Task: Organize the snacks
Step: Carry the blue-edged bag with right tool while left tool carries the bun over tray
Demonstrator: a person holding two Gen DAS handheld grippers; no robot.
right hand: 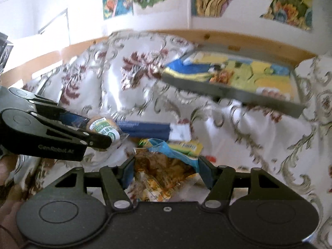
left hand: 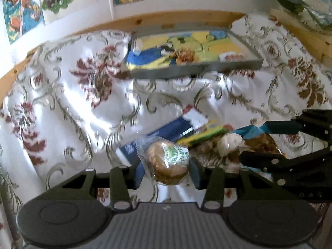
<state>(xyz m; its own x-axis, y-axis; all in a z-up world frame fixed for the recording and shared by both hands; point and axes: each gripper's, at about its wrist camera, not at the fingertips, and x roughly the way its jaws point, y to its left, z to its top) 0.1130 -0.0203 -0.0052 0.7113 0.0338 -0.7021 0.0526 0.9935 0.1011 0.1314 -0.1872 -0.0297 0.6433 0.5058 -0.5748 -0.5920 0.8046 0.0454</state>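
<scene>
A round brown cookie (left hand: 166, 166) in a clear wrapper with a green label sits between the blue pads of my left gripper (left hand: 167, 172), which is shut on it. From the right wrist view the same cookie (right hand: 103, 127) shows in the left gripper (right hand: 97, 129) at the left. My right gripper (right hand: 166, 172) is shut on a clear snack bag (right hand: 161, 166) with a blue top and brown-orange pieces inside. In the left wrist view that bag (left hand: 259, 143) hangs in the right gripper (left hand: 255, 141) at the right. A grey tray (left hand: 197, 68) with a colourful picture bottom lies farther back.
A dark blue pack (left hand: 166, 130) and a yellow-green pack (left hand: 203, 133) lie on the floral white cloth (left hand: 72, 103) just beyond both grippers. The tray's rim (right hand: 228, 93) is at the upper right in the right wrist view. A wooden edge (left hand: 145, 20) and a postered wall close the back.
</scene>
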